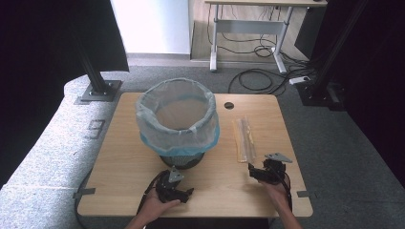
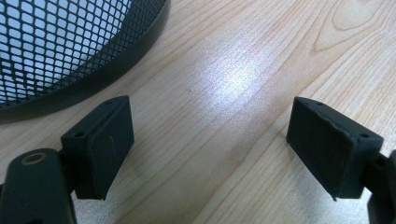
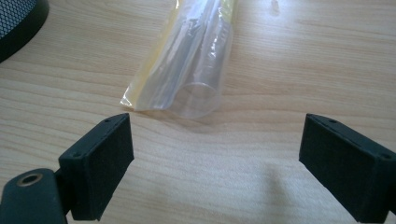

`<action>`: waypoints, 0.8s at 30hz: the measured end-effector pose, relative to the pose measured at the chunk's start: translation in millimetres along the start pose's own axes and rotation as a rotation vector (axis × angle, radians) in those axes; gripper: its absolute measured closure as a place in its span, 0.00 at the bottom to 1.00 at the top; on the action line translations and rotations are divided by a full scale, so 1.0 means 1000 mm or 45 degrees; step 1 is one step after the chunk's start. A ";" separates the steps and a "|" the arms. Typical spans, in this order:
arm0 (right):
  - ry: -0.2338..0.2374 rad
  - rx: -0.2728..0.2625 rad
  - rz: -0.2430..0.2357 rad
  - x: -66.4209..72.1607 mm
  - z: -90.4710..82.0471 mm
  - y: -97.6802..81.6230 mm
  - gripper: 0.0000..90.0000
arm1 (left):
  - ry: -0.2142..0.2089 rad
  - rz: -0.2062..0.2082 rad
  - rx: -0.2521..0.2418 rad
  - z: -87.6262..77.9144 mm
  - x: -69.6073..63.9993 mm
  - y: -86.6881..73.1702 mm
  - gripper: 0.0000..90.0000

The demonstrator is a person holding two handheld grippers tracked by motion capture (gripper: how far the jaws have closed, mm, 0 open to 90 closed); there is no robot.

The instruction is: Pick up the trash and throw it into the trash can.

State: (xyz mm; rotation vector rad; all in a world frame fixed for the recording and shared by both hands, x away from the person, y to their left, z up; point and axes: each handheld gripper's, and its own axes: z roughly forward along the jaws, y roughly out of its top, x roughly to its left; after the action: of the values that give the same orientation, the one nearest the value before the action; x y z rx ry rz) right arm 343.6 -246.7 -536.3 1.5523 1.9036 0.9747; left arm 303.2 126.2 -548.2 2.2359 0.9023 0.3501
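At the near edge of a wooden desk (image 1: 124, 167), 2 handheld grippers rest wide open and empty: the left gripper (image 1: 177, 193) before a lined mesh bin (image 1: 177, 119), the right gripper (image 1: 258, 171) just short of a clear plastic packet (image 3: 184, 65). The flat, slippery packet could be pushed away rather than pinched. Open room is seen around it; the desk's right edge lies near.

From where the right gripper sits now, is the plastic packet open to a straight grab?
Probably yes. The right gripper has its jaws wide apart, and the plastic packet lies flat on the table just ahead of them, with bare wood between. The mesh bin stands off to the side.
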 end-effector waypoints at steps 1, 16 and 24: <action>0.001 0.000 -0.005 0.001 0.001 0.001 0.10 | 0.000 0.000 0.000 0.000 0.000 0.000 0.16; 0.008 -0.045 0.010 -0.002 0.004 0.015 0.10 | 0.000 -0.001 0.001 0.000 0.000 0.000 0.16; 0.026 -0.063 0.008 0.004 0.004 0.023 0.10 | 0.000 -0.001 0.001 0.000 0.000 0.000 0.16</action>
State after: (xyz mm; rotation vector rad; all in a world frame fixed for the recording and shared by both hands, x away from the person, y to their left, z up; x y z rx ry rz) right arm 359.4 -239.9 -520.5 1.5268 1.8753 1.0364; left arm 303.2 126.1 -548.1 2.2363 0.9033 0.3492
